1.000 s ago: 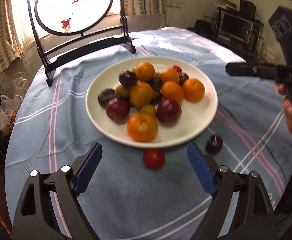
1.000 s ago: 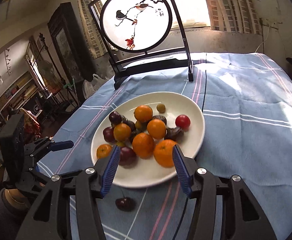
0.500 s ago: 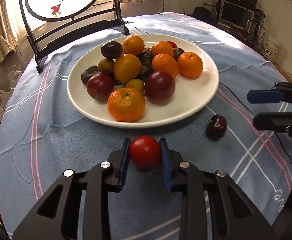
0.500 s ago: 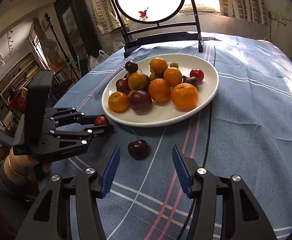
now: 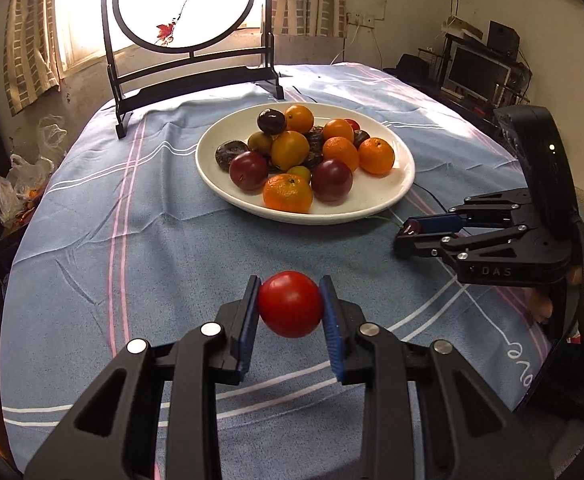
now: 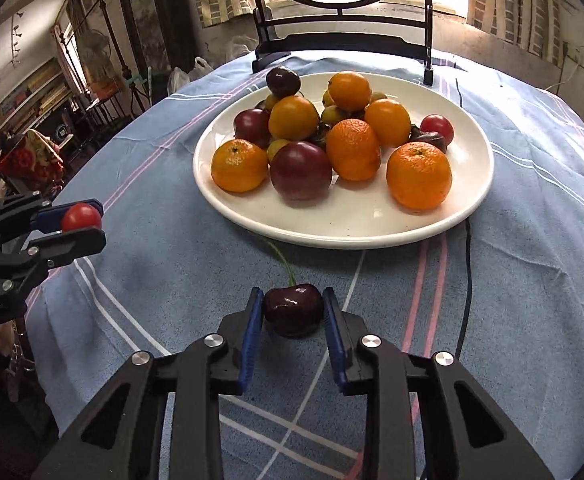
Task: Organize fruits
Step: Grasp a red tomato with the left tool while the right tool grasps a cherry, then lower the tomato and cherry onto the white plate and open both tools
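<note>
White plate point(image 6: 468, 208) already heaped with fruit on the blue cloth; I'm at the pickup step for the two strays. My left gripper point(image 5: 290, 307) clamps the red tomato point(image 5: 290, 304); my right gripper point(image 6: 292, 312), jaws just closing, pinches the dark cherry point(image 6: 292, 308) near the rim. Next, I reckon: carry both over the plate, release gently so nothing rolls.

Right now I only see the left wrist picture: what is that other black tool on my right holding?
Observer: In the right wrist view, the right tool, its jaws just closed, pinches a dark red glossy cherry between its blue pads.
Operator: Has it got a stem?
Observer: Yes, a thin green stem points toward the white round plate.
Operator: And my own tool, seen from there?
Observer: Side-on, the left tool, jaws also just closed, grips the small red round tomato right near its fingertips.
</note>
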### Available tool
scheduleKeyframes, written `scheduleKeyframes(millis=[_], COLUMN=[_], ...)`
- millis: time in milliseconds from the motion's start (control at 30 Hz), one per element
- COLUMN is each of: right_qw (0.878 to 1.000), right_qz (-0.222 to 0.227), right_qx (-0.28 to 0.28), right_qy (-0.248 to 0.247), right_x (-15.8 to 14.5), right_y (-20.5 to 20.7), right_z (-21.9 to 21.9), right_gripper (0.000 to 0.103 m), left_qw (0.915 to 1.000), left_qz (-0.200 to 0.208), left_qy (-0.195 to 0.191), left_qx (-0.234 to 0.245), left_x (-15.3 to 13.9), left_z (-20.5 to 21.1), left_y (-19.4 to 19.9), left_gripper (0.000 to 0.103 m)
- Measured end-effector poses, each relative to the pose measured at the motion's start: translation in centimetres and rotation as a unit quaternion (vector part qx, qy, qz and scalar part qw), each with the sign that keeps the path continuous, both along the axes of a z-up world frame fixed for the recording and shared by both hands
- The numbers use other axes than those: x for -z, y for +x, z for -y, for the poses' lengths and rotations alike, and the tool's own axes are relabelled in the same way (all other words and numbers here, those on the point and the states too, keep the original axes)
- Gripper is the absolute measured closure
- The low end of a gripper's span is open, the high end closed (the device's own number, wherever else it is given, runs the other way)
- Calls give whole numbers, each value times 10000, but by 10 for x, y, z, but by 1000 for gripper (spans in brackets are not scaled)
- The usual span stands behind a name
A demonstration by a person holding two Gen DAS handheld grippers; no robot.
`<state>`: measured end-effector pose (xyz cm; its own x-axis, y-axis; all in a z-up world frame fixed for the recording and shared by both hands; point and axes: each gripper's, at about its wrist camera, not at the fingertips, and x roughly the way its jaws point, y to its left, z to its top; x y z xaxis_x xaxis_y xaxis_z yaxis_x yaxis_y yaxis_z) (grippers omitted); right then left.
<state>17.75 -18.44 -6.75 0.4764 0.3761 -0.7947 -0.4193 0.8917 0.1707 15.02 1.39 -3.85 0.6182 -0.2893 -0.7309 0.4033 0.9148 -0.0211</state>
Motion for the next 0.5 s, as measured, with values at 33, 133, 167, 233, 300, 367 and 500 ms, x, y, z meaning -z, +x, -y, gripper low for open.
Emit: scheduleKeyframes(millis=[33, 133, 167, 233, 300, 367, 500], right_qw=[10000, 9993, 9987, 9970, 9950, 9931, 9913], right_qz=[27, 176, 243, 376, 469, 583, 618], right_qx=[15, 44, 93, 236, 421, 526, 639], right_qy=[55, 317, 436, 630, 769, 875, 974], right_x=[-3, -16, -23, -38, -53, -67, -79], right_y=[-5, -17, -19, -15, -2, 15, 59], right_z=[4, 21, 28, 43, 57, 66, 66], right_gripper=[73, 73, 73, 73, 73, 73, 73], left_qw=[10000, 9999, 9998, 9995, 9992, 9988, 9985], left_qz=[11, 73, 98, 105, 143, 206, 190], left_qy=[-23, -90, -123, -172, -202, -196, -241], left_qx=[20, 109, 151, 229, 313, 394, 449], left_x=[-1, -4, -6, -10, -17, -24, -30], left_z=[1, 5, 8, 15, 26, 41, 66], left_y=[0, -3, -2, 4, 15, 30, 73], left_gripper=[74, 74, 74, 74, 74, 74, 73])
